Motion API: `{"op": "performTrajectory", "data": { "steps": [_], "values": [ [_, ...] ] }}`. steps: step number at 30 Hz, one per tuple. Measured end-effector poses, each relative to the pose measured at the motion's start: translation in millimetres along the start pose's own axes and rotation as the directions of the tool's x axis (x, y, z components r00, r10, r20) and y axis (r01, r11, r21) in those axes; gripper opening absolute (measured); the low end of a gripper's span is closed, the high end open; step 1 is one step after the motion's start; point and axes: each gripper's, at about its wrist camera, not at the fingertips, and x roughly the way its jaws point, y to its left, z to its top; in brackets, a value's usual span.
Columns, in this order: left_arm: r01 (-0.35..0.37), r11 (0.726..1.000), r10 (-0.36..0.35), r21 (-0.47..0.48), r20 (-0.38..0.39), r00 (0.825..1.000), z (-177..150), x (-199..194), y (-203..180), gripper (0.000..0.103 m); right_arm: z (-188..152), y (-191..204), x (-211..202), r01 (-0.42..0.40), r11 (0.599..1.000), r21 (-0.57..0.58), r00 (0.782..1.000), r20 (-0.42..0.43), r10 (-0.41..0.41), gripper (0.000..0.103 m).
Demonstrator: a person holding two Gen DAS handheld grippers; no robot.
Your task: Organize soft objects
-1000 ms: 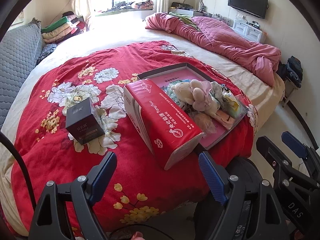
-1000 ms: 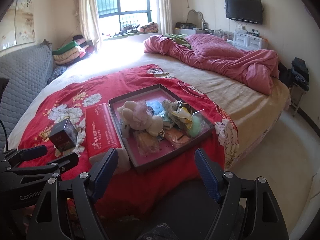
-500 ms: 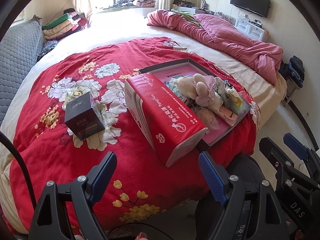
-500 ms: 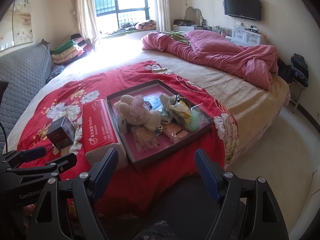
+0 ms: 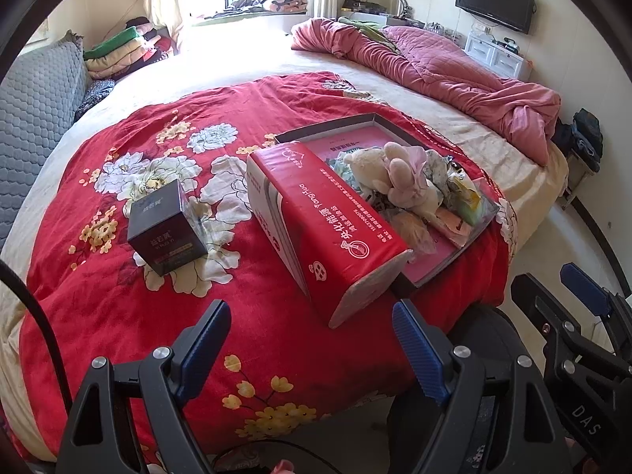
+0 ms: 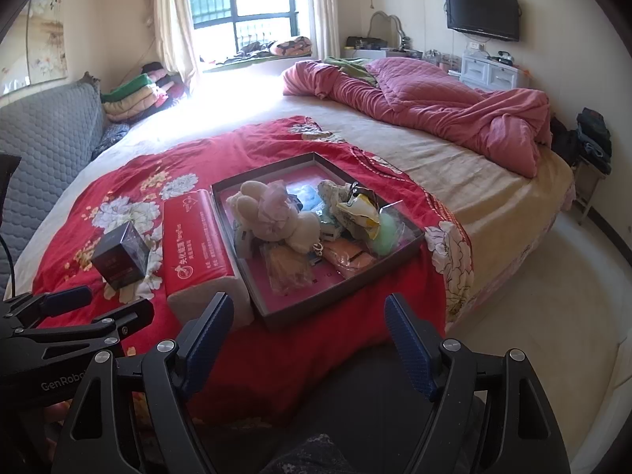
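A shallow dark tray [image 6: 399, 251] with a pink floor lies on the red flowered blanket [image 6: 130, 181]. In it sit a cream and pink plush rabbit [image 6: 272, 213], a yellow and white packet [image 6: 357, 209], a green soft item [image 6: 385, 235] and small pouches. The tray [image 5: 335, 126] and rabbit [image 5: 399, 175] also show in the left wrist view. A red tissue pack [image 5: 324, 221] lies against the tray's left side. My left gripper [image 5: 312, 341] is open and empty, short of the pack. My right gripper [image 6: 306, 331] is open and empty, short of the tray.
A small dark box [image 5: 168, 227] stands on the blanket left of the tissue pack. A rumpled pink quilt [image 6: 434, 110] lies at the far right of the bed. A grey padded headboard [image 6: 39, 138] and folded clothes [image 6: 138, 91] are at the left.
Both grippers have moved a little closer to the bed; the tray, tissue pack and box look slightly nearer. Nothing on the bed has moved. Both jaws stay open.
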Motion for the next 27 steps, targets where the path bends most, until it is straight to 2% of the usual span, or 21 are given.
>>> {"op": "performTrajectory", "data": {
  "steps": [27],
  "values": [
    [0.001, 1.0, -0.001, -0.002, 0.0, 1.0, -0.7, -1.0, 0.0, 0.083, -2.1, 0.3, -0.1, 0.001, 1.0, -0.006, 1.0, -0.005, -0.001, 0.08]
  ]
}}
